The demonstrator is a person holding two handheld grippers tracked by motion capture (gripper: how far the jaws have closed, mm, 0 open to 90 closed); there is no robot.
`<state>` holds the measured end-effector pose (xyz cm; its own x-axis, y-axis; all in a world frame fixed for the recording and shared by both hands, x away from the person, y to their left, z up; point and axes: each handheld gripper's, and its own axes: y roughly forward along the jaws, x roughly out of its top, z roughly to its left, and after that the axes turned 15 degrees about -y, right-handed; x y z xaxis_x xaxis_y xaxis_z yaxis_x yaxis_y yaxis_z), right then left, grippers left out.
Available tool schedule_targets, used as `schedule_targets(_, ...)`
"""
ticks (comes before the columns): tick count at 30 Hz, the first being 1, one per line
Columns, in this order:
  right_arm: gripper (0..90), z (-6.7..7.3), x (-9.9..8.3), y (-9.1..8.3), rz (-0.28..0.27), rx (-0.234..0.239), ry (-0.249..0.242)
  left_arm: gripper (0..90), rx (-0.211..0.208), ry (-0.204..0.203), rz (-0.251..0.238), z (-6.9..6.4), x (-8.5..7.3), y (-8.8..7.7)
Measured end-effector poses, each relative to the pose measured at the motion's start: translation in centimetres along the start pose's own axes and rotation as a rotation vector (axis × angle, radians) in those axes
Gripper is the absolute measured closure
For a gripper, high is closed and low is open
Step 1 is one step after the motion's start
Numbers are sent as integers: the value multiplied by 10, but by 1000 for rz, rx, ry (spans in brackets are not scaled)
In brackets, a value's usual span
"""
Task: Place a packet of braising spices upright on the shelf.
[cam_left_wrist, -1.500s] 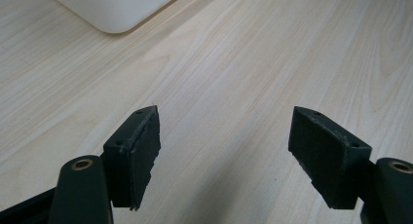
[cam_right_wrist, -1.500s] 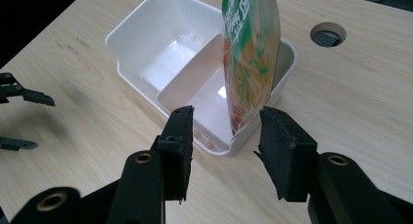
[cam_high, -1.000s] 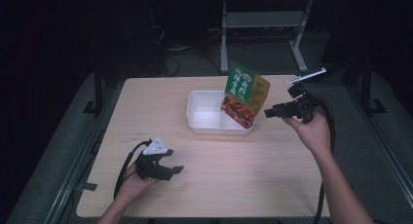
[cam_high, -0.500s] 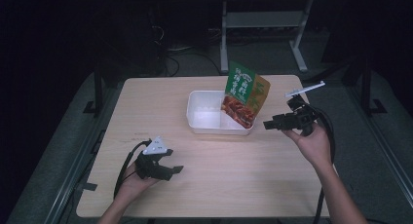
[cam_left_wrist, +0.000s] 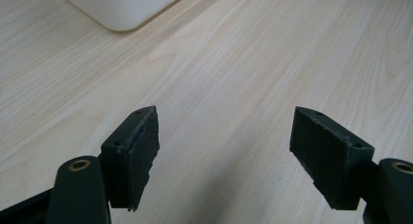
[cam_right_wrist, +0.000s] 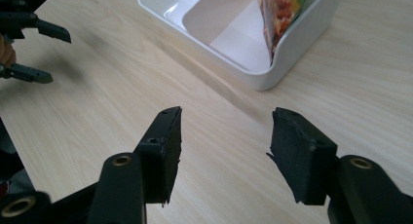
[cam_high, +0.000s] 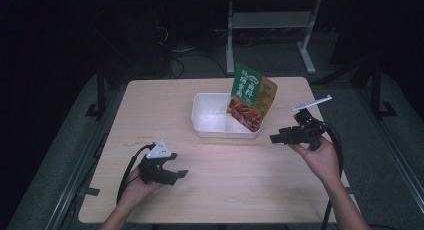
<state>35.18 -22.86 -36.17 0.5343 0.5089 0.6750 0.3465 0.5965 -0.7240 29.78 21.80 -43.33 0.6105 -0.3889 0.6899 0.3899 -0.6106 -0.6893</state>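
Standing propped in the white tray [cam_high: 210,127], the snack pouch [cam_high: 251,97] looks light and crinkly; pinch its top edge, your right gripper [cam_high: 278,138] fingers spread wide and empty.

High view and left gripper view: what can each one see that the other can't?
The high view alone takes in the green snack packet leaning in the white tray, the right gripper with open jaws, both hands, and the floor beyond. The left gripper view alone gives the left gripper close up: black pads apart, nothing between them. Both share the wooden table and the tray.
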Motion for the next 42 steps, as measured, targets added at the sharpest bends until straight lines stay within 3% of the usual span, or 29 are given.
schedule_targets(42, 440, 24, -59, 36, 31, 57, 23, 260, 2, -3, 6, 1, -1, 2)
